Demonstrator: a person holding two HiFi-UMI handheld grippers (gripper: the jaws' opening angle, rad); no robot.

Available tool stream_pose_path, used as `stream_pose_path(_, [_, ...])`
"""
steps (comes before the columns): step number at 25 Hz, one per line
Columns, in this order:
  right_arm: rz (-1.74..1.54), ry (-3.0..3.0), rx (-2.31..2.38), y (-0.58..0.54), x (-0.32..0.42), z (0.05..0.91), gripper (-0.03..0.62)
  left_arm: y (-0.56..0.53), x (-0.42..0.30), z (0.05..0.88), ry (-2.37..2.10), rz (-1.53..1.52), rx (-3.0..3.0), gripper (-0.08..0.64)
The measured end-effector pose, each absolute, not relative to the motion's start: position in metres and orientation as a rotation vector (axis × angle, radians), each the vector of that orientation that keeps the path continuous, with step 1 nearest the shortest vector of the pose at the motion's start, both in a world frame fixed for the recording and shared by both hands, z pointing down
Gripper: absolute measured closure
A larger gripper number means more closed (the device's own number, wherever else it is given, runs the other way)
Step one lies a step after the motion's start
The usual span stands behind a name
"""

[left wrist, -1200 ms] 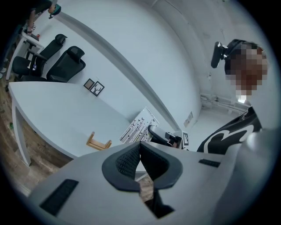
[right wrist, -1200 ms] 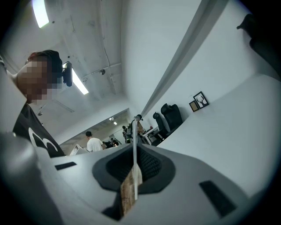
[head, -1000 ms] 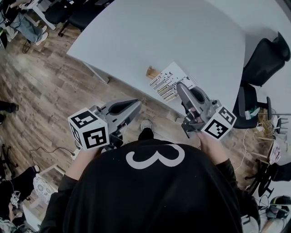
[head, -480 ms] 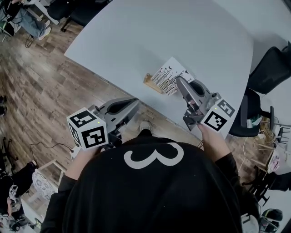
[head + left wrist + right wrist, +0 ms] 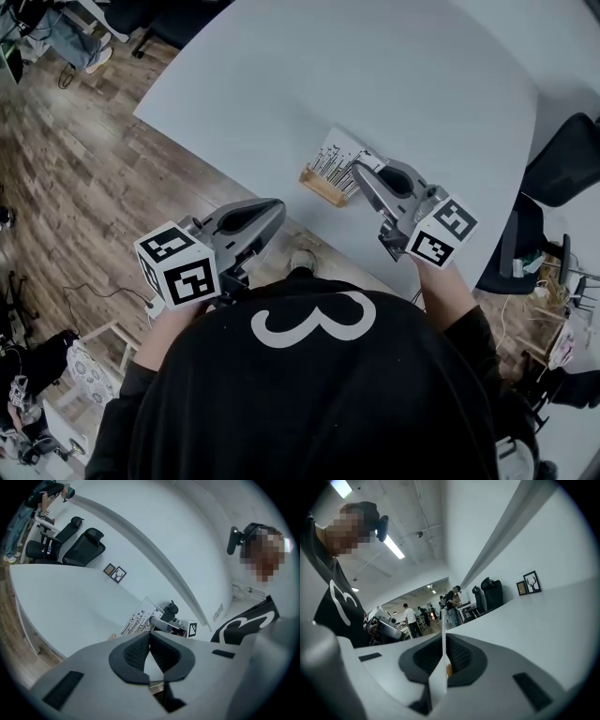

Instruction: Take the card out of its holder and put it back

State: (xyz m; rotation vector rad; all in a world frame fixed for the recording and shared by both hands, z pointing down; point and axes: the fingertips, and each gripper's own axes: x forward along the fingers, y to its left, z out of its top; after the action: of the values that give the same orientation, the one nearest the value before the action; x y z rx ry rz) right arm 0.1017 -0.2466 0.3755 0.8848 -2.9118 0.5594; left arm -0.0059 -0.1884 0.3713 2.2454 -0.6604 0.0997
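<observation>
Plainly, the card (image 5: 336,155) is clamped by its right-hand edge between the jaws of the right gripper (image 5: 359,175), which is held over the near part of the white table (image 5: 394,75). From the head view, the card's printed face, covered in thin black streaks, is seen turned upward. Its lower edge is met by the small wooden holder (image 5: 322,186), which stands close to the table's near edge. Whether that edge is seated in the holder's slot cannot be told. The card is tilted away from the holder toward the far side of the table, and its streaks run from the holder edge to the free edge; which of its sides is the longer cannot be judged. In the right gripper view the card is seen edge-on as a thin upright white sheet, aligned with the jaws and reaching beyond their tips, with a sliver of wood just beside it. The left gripper (image 5: 274,210) is held apart from the card, out over the wooden floor (image 5: 84,159) beside the table, its jaws brought together at the tips with nothing between them.
</observation>
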Motion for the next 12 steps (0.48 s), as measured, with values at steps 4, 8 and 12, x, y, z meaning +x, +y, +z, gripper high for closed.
stream_pose_path(4, [0.519,-2.901,0.847,-0.2483,0.0951,0.3805,0.569,-0.1947,-0.0085,0.3739,-0.663,0.098,2.238,0.546])
stream_pose_path(8, [0.498,-2.885,0.84,-0.2471,0.094,0.3845,0.569,-0.1968,-0.008,0.3756,-0.662,0.097,2.236,0.546])
stream_pose_path(12, [0.48,-2.873,0.838,-0.2468,0.0902,0.3865,0.569,-0.1975,-0.0107,0.3779,-0.664,0.093,2.225,0.546])
